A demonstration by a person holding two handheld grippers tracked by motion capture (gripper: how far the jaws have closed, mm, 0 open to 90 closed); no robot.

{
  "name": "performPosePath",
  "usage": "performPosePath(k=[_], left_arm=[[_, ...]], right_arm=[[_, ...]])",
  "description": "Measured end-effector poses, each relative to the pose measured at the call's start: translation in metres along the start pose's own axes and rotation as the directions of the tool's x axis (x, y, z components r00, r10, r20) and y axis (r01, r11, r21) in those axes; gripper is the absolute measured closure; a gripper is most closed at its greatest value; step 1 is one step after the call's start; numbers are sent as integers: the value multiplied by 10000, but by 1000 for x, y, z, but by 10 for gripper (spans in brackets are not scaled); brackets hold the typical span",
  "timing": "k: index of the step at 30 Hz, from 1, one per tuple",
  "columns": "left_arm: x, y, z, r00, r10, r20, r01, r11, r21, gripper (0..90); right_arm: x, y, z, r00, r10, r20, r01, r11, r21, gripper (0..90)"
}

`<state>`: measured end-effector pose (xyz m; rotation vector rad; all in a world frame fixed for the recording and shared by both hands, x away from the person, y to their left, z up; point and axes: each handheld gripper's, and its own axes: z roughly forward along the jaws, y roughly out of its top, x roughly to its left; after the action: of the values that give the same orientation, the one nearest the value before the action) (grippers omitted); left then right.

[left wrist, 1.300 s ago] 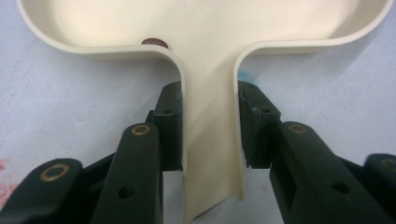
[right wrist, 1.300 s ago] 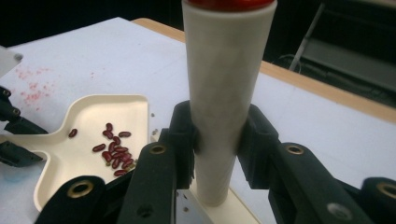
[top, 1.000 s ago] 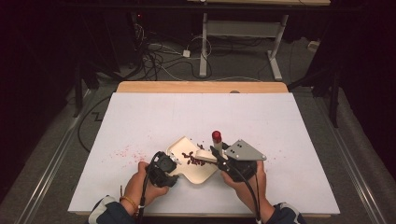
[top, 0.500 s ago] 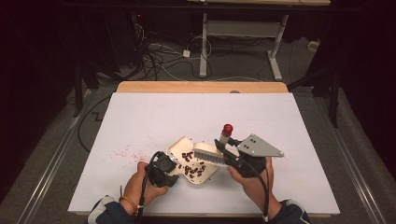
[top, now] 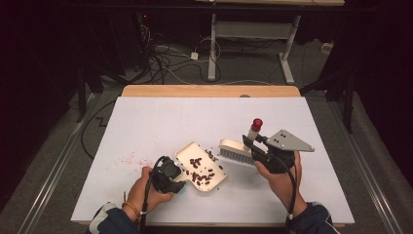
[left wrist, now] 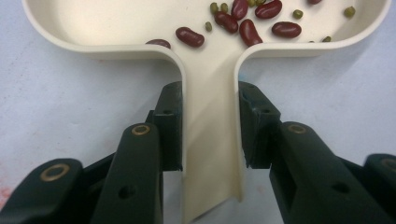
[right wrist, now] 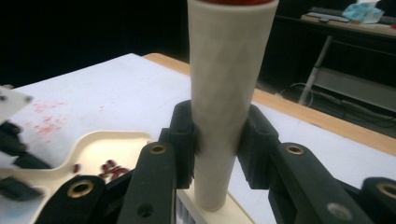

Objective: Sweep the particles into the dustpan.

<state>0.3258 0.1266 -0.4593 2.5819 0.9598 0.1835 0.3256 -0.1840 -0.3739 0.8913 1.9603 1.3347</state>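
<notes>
The left tongs (top: 181, 181) are closed on the flat handle of the cream dustpan (top: 200, 165); in the left gripper view both jaw pads press against the handle's edges just below the point where it widens into the pan. The dustpan lies on the white counter (top: 160, 122) near its front edge and holds a scatter of red beans (left wrist: 252, 31) with a few small green ones. The right tongs (top: 249, 144) are clamped on the upright cream handle of the brush (top: 235, 150), which ends in a red cap. The brush head sits just beside the pan's open lip, on its right, with its bristles down toward the counter.

The step in hand appears to be sweeping the remaining beans into the pan. A few loose beans (top: 210, 155) lie on the counter between the brush head and the lip.

Procedure:
- Keep the pan's lip flat against the counter so that beans cannot slip beneath it.
- Hold the left grip firm; the pan must not slide away under brush pressure.
- Draw the brush toward the lip in short, low strokes, bristles in light contact.
- Avoid fast strokes: round beans are likely to roll or bounce over the rim.
- Faint red marks (top: 127, 158) left of the pan look like stains rather than beans.
</notes>
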Motion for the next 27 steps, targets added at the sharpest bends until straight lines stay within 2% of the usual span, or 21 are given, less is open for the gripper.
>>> performPosePath(k=[3, 6, 9, 10, 11, 14, 16, 21, 22, 23, 25, 27], left_arm=[[4, -1, -1, 9999, 96, 58, -97, 9999, 53, 640], [8, -3, -3, 9997, 202, 136, -205, 9996, 197, 640], [11, -4, -5, 9995, 205, 246, -211, 9994, 256, 640], [12, -5, -5, 9994, 195, 274, -203, 9994, 275, 640], [12, -5, -5, 9993, 243, 280, -252, 9992, 324, 640], [13, -5, -4, 9993, 282, 263, -292, 9988, 389, 640], [12, -5, -3, 9993, 281, 244, -291, 9987, 409, 639], [12, -6, -3, 9996, 199, 220, -207, 9991, 373, 639], [11, -6, -3, 9996, 168, 205, -175, 9991, 383, 639], [11, -5, -3, 9997, 158, 181, -165, 9991, 393, 640], [11, -5, -2, 9998, 95, 176, -102, 9991, 404, 640], [11, -4, -2, 9998, 72, 178, -80, 9991, 411, 640]], right_arm=[[-8, -2, 11, 9994, 82, 329, -80, 9999, -69, 704], [-15, -1, 25, 9970, 416, 649, -397, 9988, -299, 704], [-16, 1, 45, 9952, 605, 768, -567, 9971, -507, 704], [-13, 2, 57, 9932, 506, 1049, -450, 9974, -554, 704], [-13, 2, 57, 9932, 506, 1049, -450, 9974, -554, 704], [-8, 1, 76, 9926, 217, 1193, -177, 9992, -346, 704], [0, 0, 80, 9944, 59, 1055, -38, 9998, -200, 704], [31, -1, 67, 9989, -172, 443, 163, 9997, 201, 702], [38, -2, 65, 9996, -75, 258, 70, 9997, 217, 702], [54, -1, 61, 10000, -65, -56, 67, 9997, 246, 702], [59, 0, 61, 9998, -126, -140, 129, 9996, 243, 703], [72, 4, 58, 9983, 72, -577, -67, 9999, 95, 704]])
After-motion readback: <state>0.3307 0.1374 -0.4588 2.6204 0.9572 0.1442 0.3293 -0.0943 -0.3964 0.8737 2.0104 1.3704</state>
